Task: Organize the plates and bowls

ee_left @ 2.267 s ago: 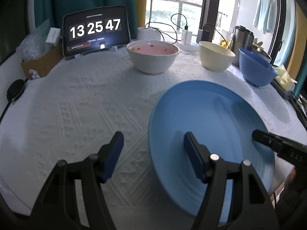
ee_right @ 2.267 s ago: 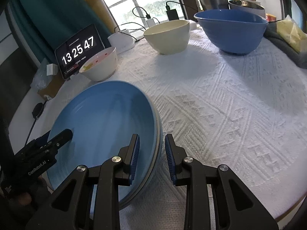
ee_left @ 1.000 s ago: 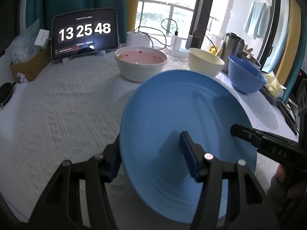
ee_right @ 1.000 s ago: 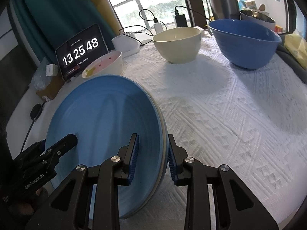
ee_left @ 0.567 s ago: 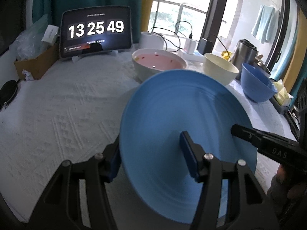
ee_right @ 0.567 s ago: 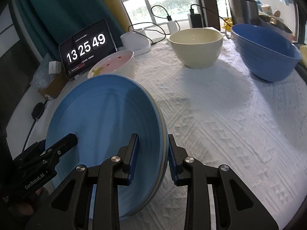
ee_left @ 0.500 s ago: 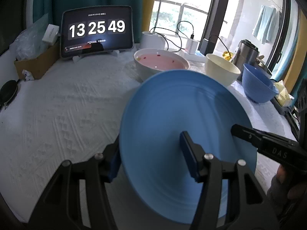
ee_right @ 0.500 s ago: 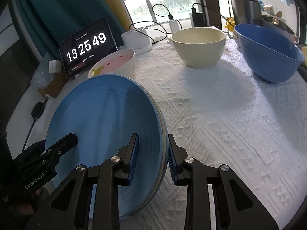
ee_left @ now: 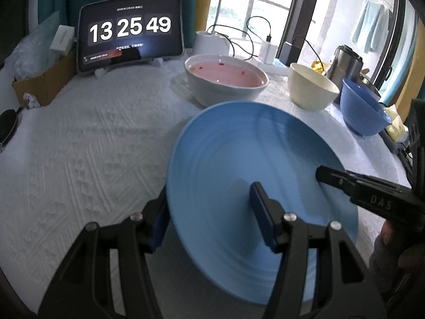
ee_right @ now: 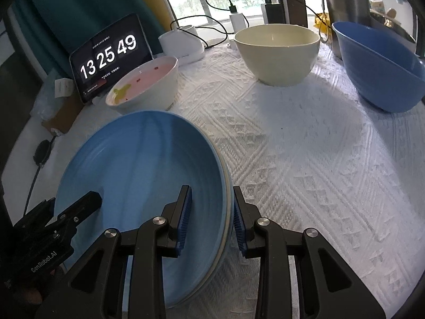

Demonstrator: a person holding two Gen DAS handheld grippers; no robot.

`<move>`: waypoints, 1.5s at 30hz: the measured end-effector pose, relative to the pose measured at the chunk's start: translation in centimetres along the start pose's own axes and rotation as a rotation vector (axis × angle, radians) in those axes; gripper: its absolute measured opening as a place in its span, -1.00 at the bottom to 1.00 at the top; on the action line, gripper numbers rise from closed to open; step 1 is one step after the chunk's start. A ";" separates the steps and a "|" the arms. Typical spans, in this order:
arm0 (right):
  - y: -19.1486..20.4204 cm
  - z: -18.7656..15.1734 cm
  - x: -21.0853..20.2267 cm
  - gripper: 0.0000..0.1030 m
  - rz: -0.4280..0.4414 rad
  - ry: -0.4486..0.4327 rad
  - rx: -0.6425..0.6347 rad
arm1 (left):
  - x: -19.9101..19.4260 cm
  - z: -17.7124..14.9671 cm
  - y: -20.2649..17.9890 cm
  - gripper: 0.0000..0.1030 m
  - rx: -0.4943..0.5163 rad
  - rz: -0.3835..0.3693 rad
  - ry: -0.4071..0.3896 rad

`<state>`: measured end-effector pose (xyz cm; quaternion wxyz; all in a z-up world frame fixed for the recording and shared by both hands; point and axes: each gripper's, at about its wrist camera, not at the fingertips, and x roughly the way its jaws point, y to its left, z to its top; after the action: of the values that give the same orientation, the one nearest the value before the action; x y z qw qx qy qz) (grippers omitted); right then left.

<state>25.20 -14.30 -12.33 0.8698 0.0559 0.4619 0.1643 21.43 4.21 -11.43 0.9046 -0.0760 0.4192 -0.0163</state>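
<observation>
A large blue plate point(ee_left: 252, 154) hangs tilted above the white tablecloth, held from both sides. My left gripper point(ee_left: 209, 207) is shut on its left rim, one pad on the inner face and one beneath. At the opposite rim my right gripper point(ee_right: 212, 202) is shut on the blue plate point(ee_right: 143, 164). A paler second edge shows under that rim; I cannot tell if it is another plate. Behind stand a white bowl point(ee_left: 225, 79) with a pink inside, a cream bowl point(ee_left: 310, 90) and a blue bowl point(ee_left: 364, 114).
A tablet clock point(ee_left: 130, 32) stands at the back left beside a cardboard box point(ee_left: 42, 85). Chargers, cables and a steel kettle point(ee_left: 345, 63) line the far edge by the window. The patterned cloth point(ee_right: 305, 159) lies bare right of the plate.
The plate lay on the cloth with my left jaws apart around its rim; now both grippers hold it lifted. Since then it has drifted toward the white bowl.
</observation>
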 end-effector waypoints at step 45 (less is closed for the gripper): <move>-5.6 1.6 -14.9 -0.29 -0.015 -0.249 0.011 | -9.9 4.2 -10.6 0.22 0.089 -0.051 -0.226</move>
<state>20.07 -24.46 -1.13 0.9213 0.0773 0.3515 0.1473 18.54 -4.84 0.34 0.9477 -0.0477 0.3116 -0.0495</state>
